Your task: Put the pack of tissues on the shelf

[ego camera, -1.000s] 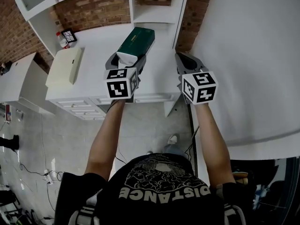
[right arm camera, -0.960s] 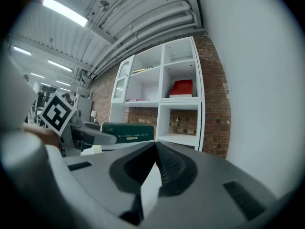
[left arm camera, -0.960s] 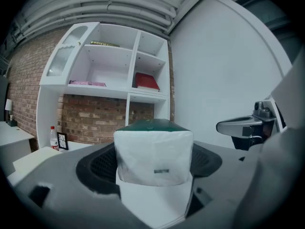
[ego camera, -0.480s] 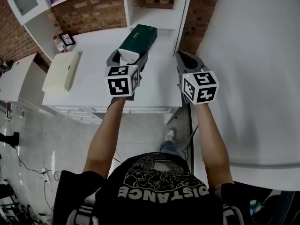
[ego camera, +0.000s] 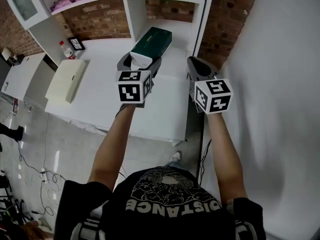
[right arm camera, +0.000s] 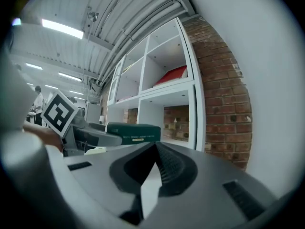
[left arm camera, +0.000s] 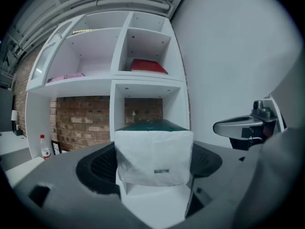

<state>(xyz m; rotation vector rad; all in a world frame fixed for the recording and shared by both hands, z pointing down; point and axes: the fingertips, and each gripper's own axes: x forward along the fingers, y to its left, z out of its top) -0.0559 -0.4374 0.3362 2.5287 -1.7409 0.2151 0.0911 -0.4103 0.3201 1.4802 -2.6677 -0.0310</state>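
Green pack: clamped at its white end, level above the desk, far end at the mouth of the shelf's bottom bay.
Left gripper: fingers spread wide, pressing both sides of the pack, in front of the shelf.
Right gripper: fingers together, empty, in front of the shelf's right post.
Red thing: in the shelf bay above.
Bottle: left of the shelf's bottom bay, against brick.

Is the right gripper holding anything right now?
No, the jaws of the right gripper meet at the tips with nothing between them; the pack of tissues is clamped in the left gripper.
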